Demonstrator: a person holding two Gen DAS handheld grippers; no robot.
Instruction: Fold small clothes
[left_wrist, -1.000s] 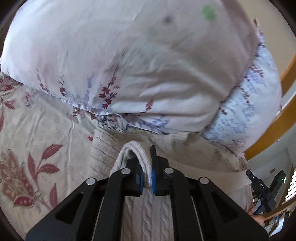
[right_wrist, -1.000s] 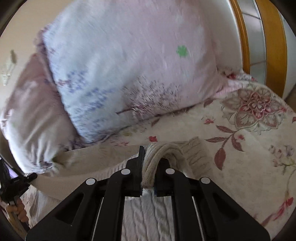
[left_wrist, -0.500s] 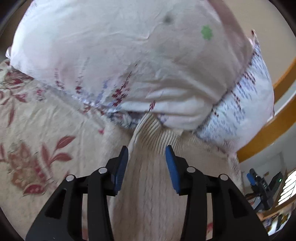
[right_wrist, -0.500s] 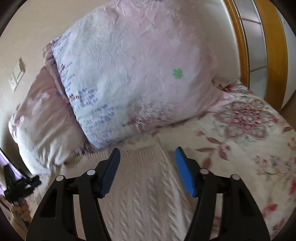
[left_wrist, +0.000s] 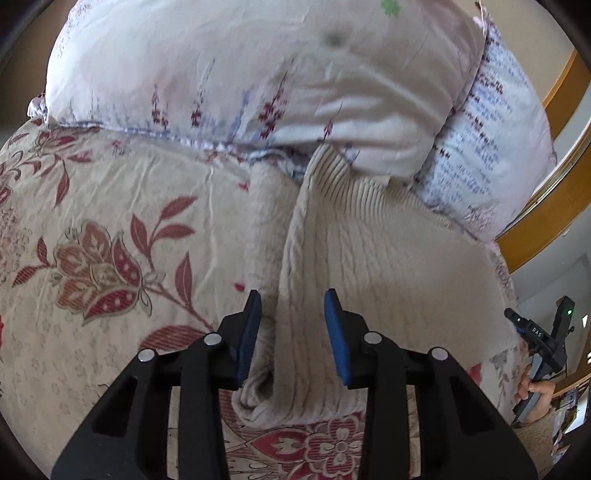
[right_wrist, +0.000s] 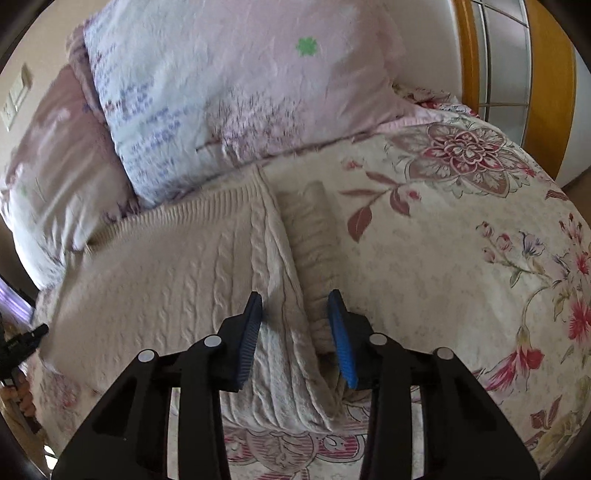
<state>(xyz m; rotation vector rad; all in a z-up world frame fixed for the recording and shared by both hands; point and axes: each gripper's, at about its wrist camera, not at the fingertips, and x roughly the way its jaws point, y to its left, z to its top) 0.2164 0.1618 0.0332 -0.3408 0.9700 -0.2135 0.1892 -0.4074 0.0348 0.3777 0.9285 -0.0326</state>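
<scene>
A cream cable-knit sweater lies folded on the flowered bedspread, its ribbed far edge against the pillows. It also shows in the right wrist view. My left gripper is open and empty, its blue pads above the sweater's left folded edge, where a sleeve lies alongside. My right gripper is open and empty above the sweater's right folded edge, next to the other sleeve. The right gripper also shows at the far right of the left wrist view.
Two pale flowered pillows lie at the head of the bed, touching the sweater's far edge. The flowered bedspread spreads to both sides. A wooden frame stands at the right.
Both grippers have opened and let go of the sweater's edge, then drawn back toward its near fold. The sweater now lies flat on the bed.
</scene>
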